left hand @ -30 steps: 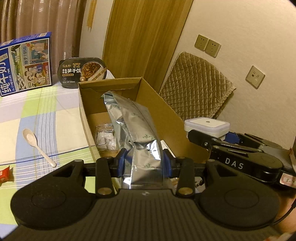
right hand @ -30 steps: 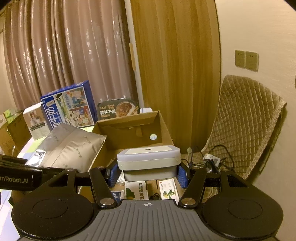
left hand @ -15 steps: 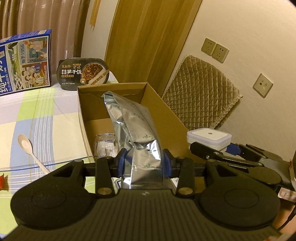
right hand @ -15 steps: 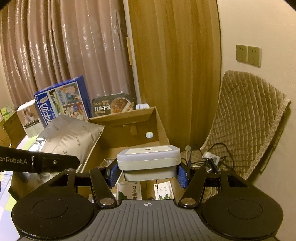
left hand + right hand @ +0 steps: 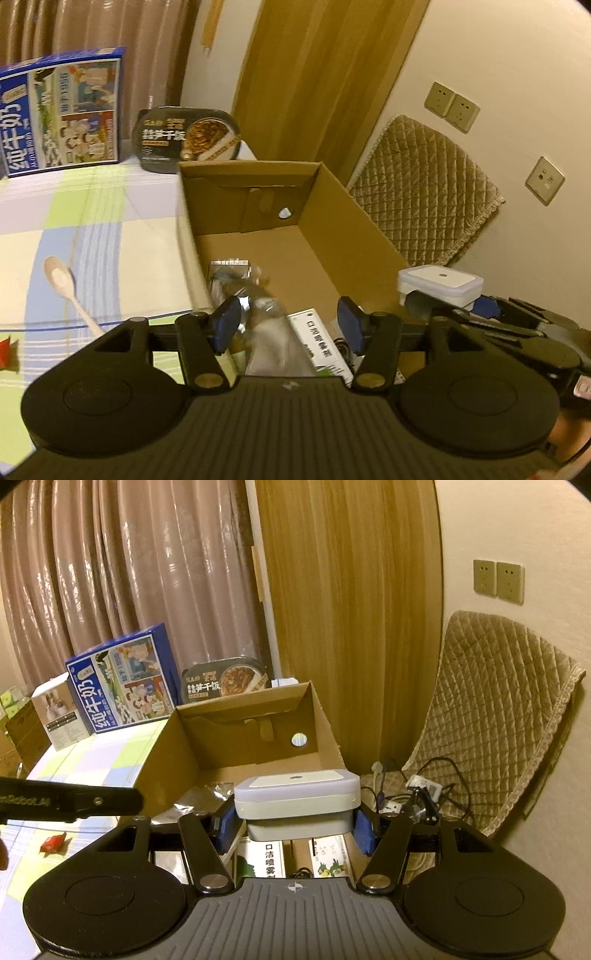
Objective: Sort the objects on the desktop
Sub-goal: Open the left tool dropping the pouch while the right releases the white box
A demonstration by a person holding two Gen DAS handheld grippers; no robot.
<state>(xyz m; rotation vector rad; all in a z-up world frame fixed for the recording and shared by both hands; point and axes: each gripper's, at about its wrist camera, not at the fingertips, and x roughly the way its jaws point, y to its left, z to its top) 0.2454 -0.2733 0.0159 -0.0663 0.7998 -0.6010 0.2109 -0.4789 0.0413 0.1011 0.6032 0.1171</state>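
My left gripper (image 5: 286, 326) is open over the near end of the open cardboard box (image 5: 354, 225). The silver foil pouch (image 5: 269, 332) lies blurred below its jaws inside the box, next to a white printed packet (image 5: 319, 347). My right gripper (image 5: 295, 825) is shut on a white lidded plastic container (image 5: 297, 801) and holds it above the box's (image 5: 166, 753) near right corner. The container also shows in the left wrist view (image 5: 439, 286). The pouch's edge shows in the right wrist view (image 5: 201, 797).
A wooden spoon (image 5: 64, 286) and a red wrapper (image 5: 7, 352) lie on the checked tablecloth left of the box. A blue milk carton box (image 5: 59, 110) and a black instant-meal bowl (image 5: 188, 134) stand behind. A quilted chair (image 5: 495, 716) and cables (image 5: 417, 794) are at the right.
My left gripper opened and the silver pouch dropped from upright between the jaws down into the box. The right gripper moved forward a little with the container.
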